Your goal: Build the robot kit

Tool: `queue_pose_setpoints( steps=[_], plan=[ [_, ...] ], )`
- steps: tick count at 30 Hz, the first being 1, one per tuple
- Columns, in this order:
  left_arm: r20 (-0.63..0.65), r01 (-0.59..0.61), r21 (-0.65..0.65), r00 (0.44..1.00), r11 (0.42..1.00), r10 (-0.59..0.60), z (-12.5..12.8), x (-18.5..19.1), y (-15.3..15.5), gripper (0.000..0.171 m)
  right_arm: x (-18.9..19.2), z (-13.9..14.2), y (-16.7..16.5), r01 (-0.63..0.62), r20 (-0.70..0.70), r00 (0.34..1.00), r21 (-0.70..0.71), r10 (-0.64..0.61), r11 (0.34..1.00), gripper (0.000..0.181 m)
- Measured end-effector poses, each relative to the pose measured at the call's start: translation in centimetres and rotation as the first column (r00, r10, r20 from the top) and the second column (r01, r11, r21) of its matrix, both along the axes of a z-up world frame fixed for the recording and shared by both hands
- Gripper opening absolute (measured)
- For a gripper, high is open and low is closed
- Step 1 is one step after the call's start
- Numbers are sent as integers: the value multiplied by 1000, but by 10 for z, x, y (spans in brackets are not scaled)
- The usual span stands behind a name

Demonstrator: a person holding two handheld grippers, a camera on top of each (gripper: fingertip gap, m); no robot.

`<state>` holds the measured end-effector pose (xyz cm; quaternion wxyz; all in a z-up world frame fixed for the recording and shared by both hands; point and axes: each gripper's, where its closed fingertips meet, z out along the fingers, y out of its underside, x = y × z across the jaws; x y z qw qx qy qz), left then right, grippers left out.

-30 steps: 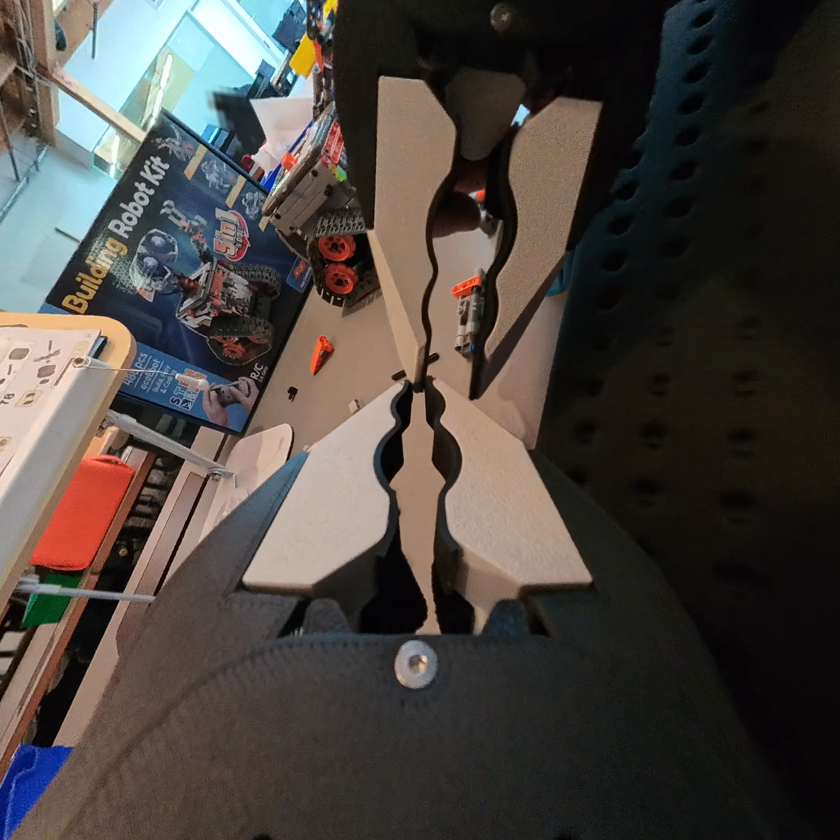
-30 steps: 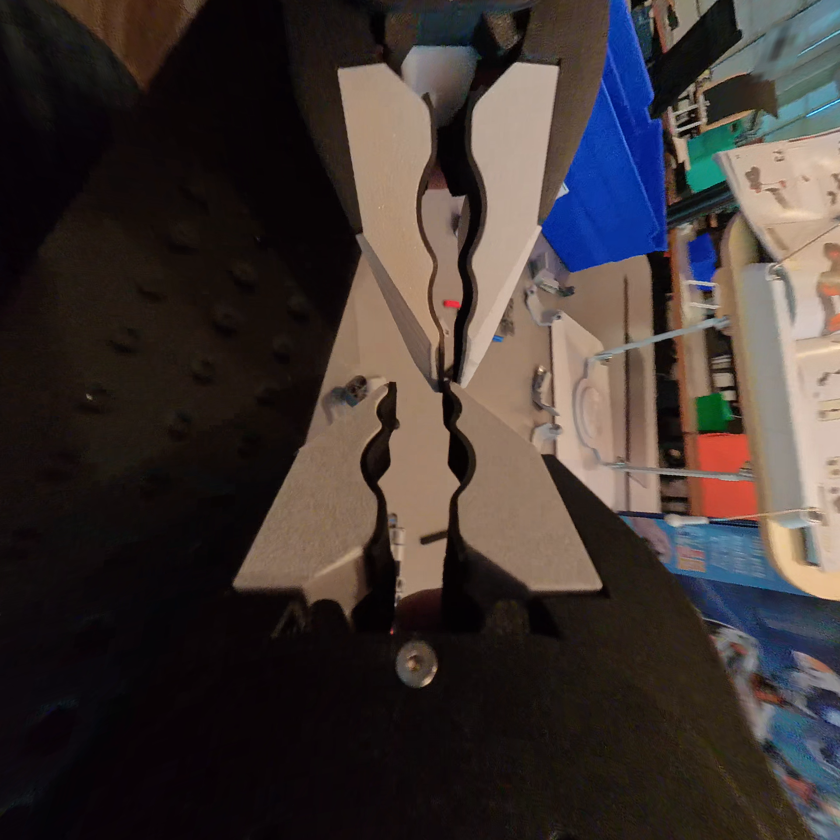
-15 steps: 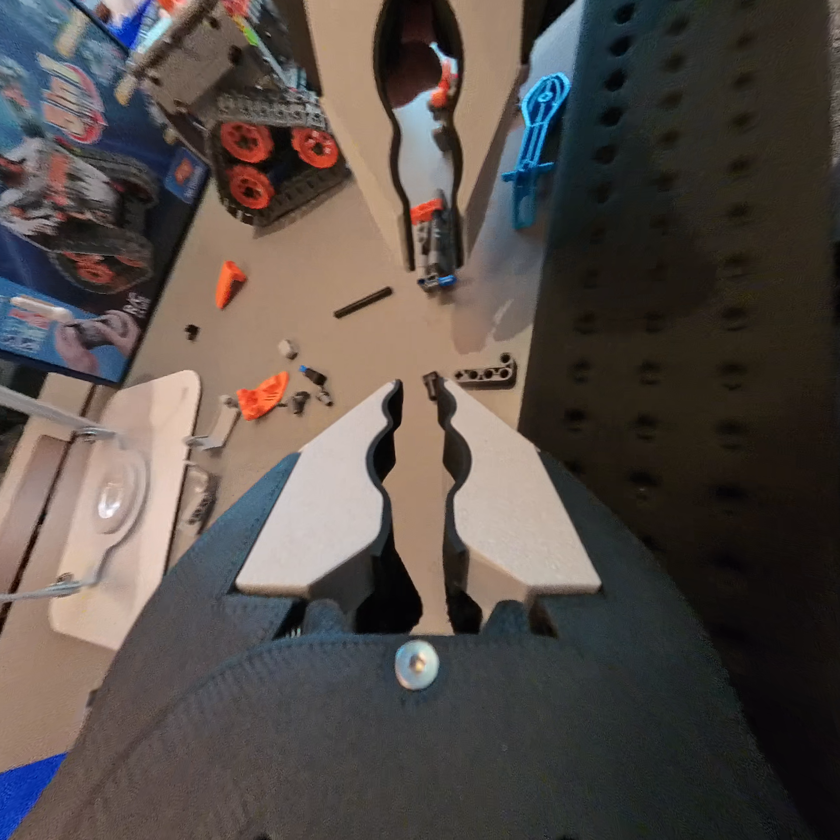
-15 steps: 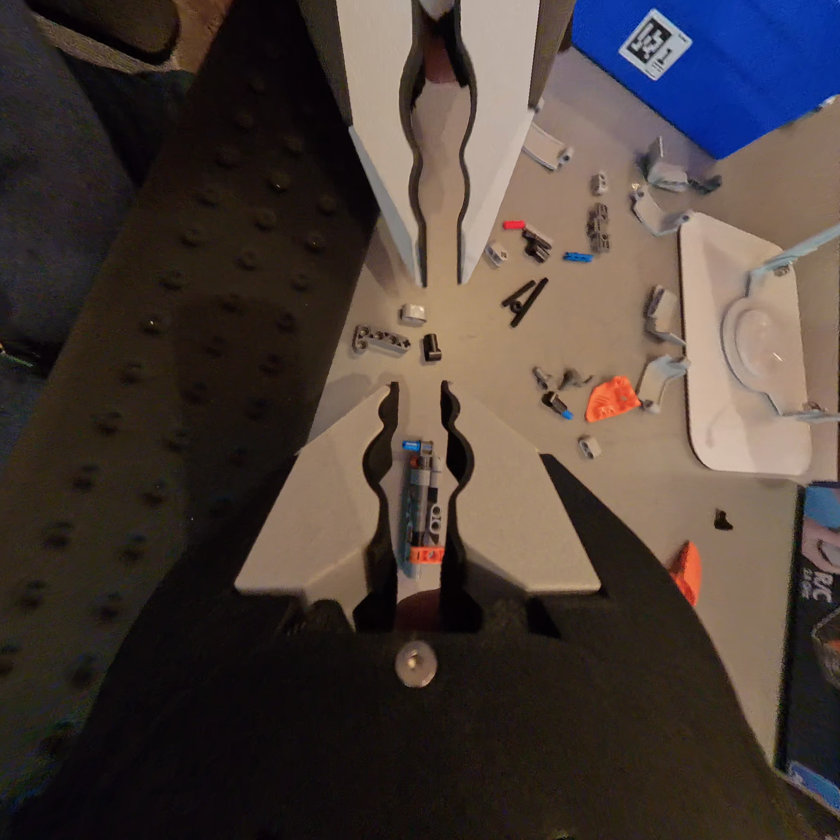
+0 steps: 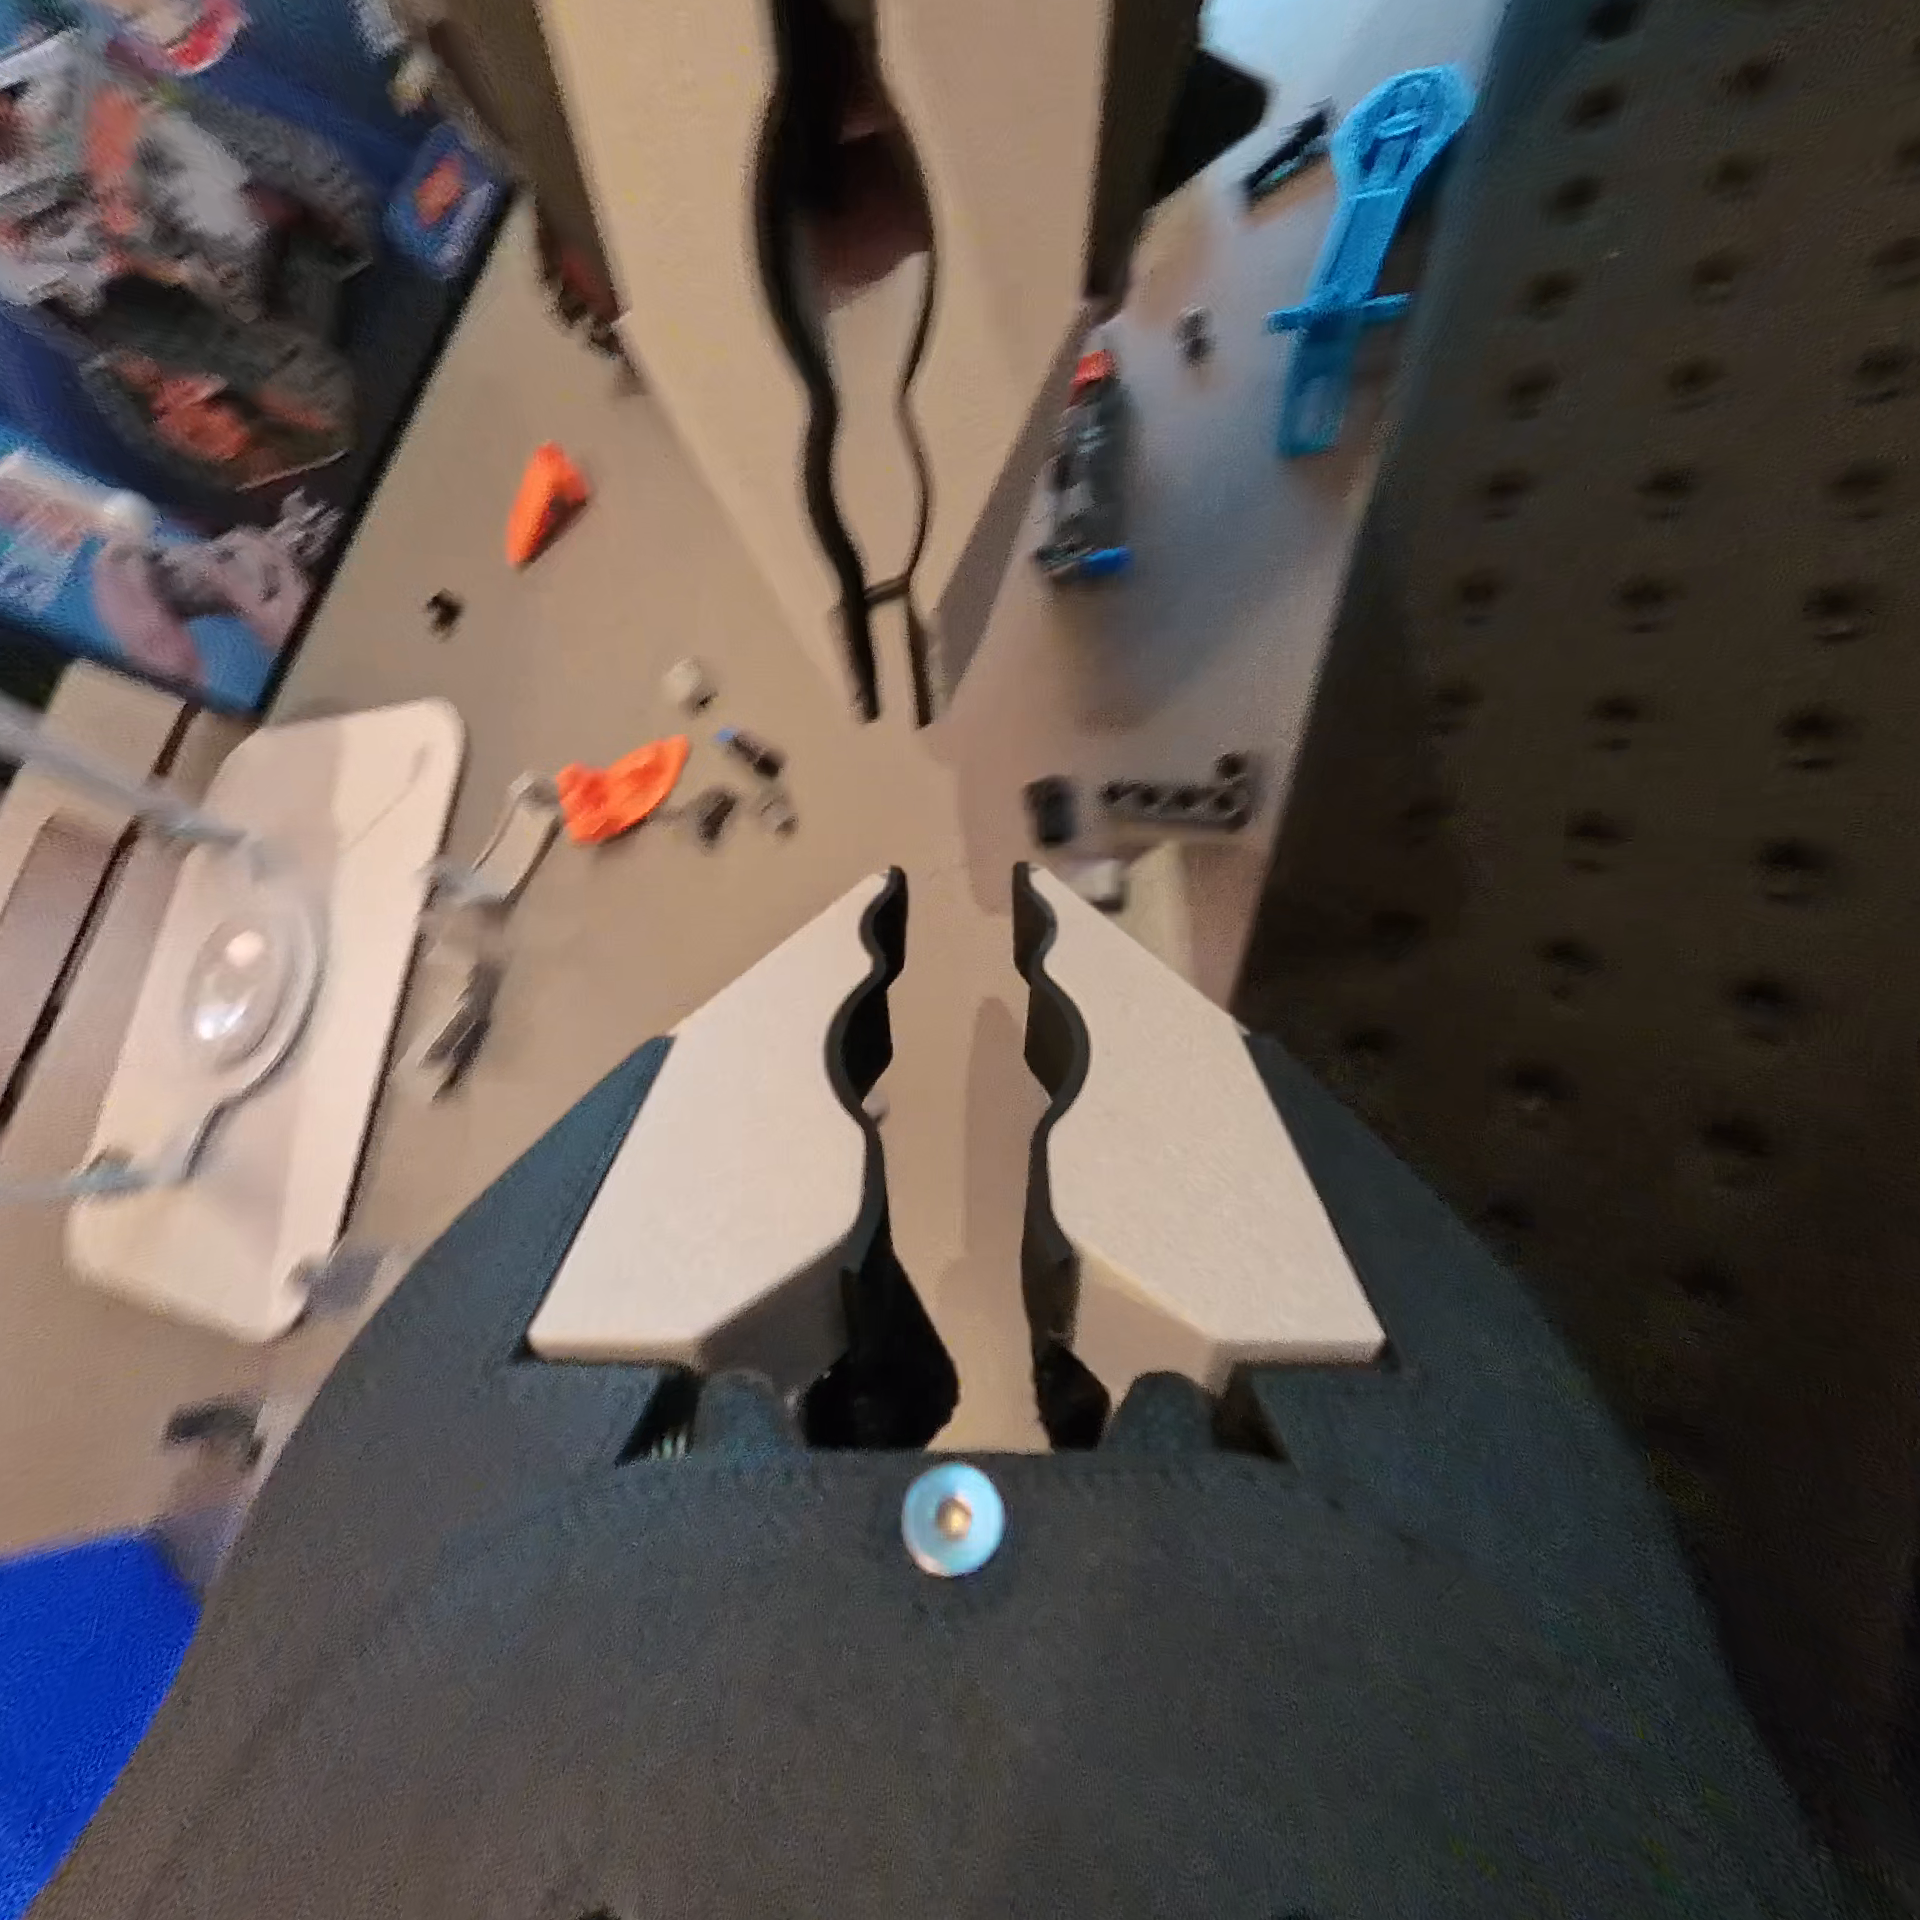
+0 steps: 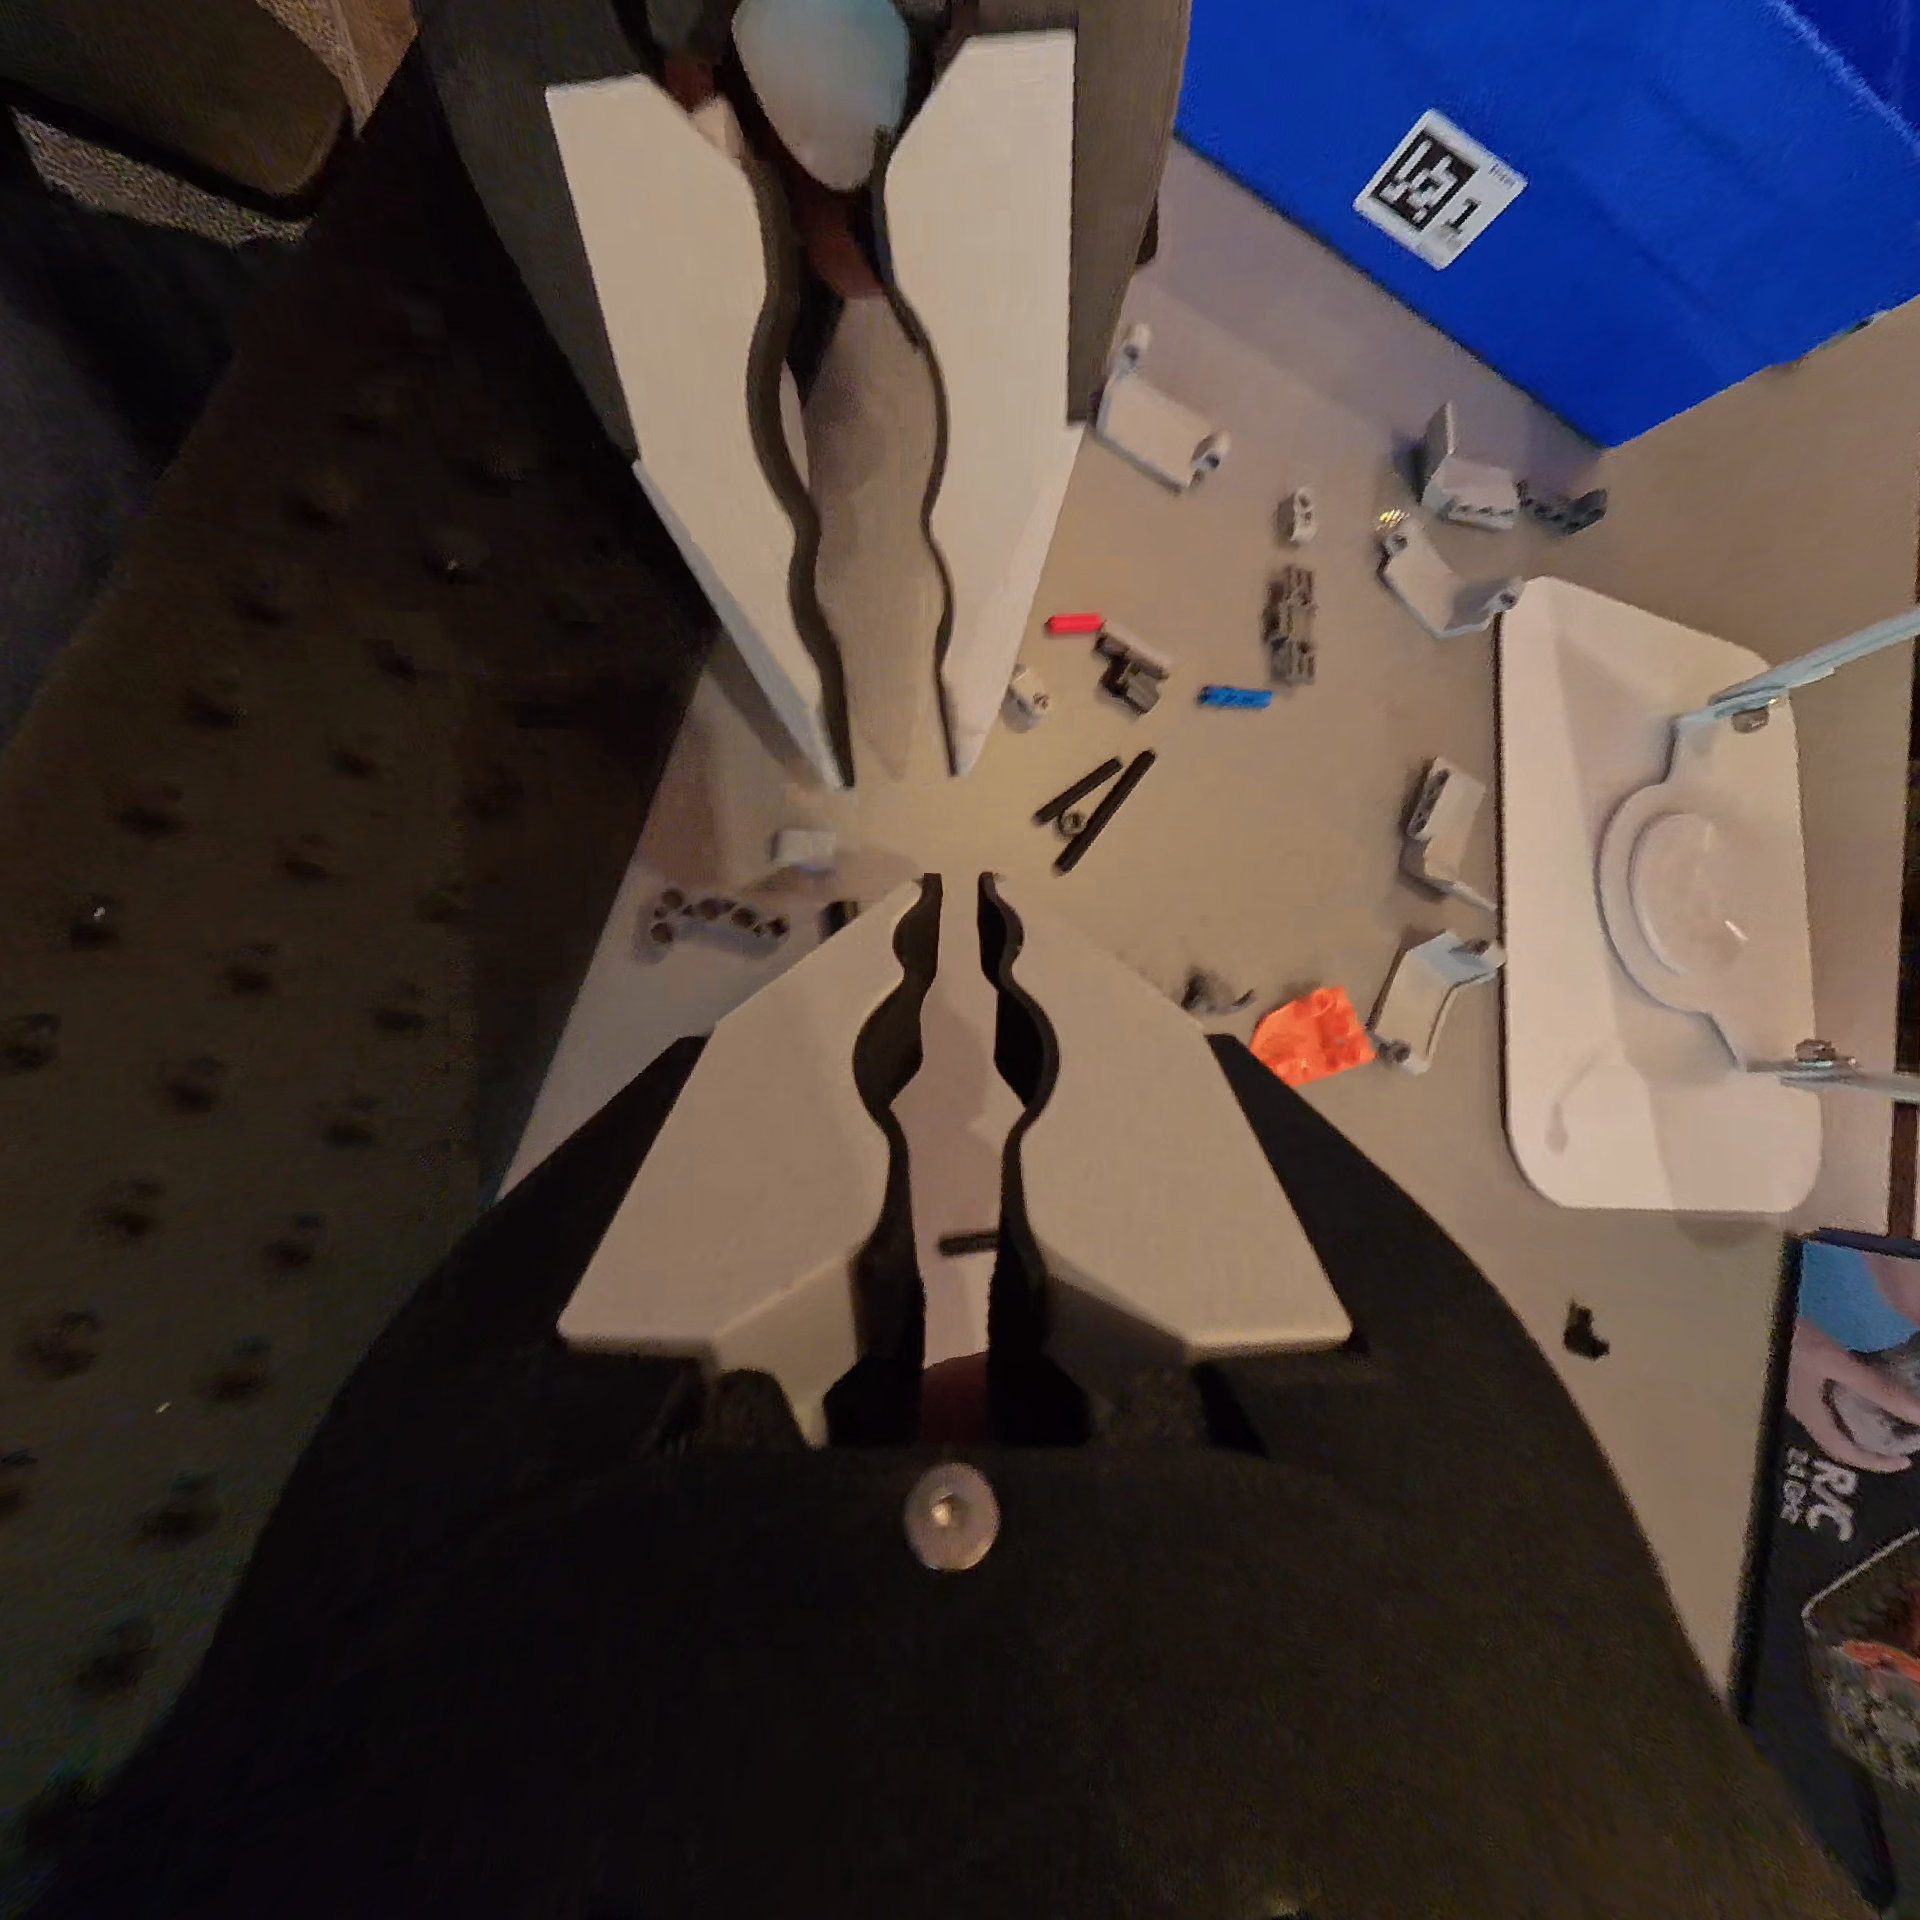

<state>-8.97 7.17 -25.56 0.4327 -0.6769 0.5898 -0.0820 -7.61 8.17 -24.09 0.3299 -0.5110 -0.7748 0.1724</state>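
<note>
Two hand-held grippers, left (image 5: 954,883) and right (image 6: 961,883), both narrowly parted, empty; two black rods (image 6: 1096,805) nearby.

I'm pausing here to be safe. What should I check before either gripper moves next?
1. Left gripper empty: ok, jaws apart, nothing between.
2. Right gripper empty: ok, narrow gap, nothing gripped.
3. Grippers clear of each other: ok, tips face, not touching.
4. Black axles lying free on the table: ok.
5. Left wrist view sharp: not ok, blurred.
</note>
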Motion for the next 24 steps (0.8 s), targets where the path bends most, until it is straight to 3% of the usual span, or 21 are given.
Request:
queue_pose_setpoints(
  steps=[3,6,13,24],
  plan=[
    [-13,-236,32,971,971,237,10,-50,30,17,-14,6,11,2,-4,1000,31,-2,1000,5],
    [-36,-366,-51,931,929,364,0,-76,43,19,-20,11,10,3,-48,999,12,-2,1000,4],
    [-149,-459,-203,888,865,435,-34,-84,57,18,-10,2,15,32,-59,998,-7,-32,999,3],
    [-168,-446,-248,894,860,416,-40,-81,57,3,-3,2,18,40,-87,995,-39,-44,998,1]
  ],
)
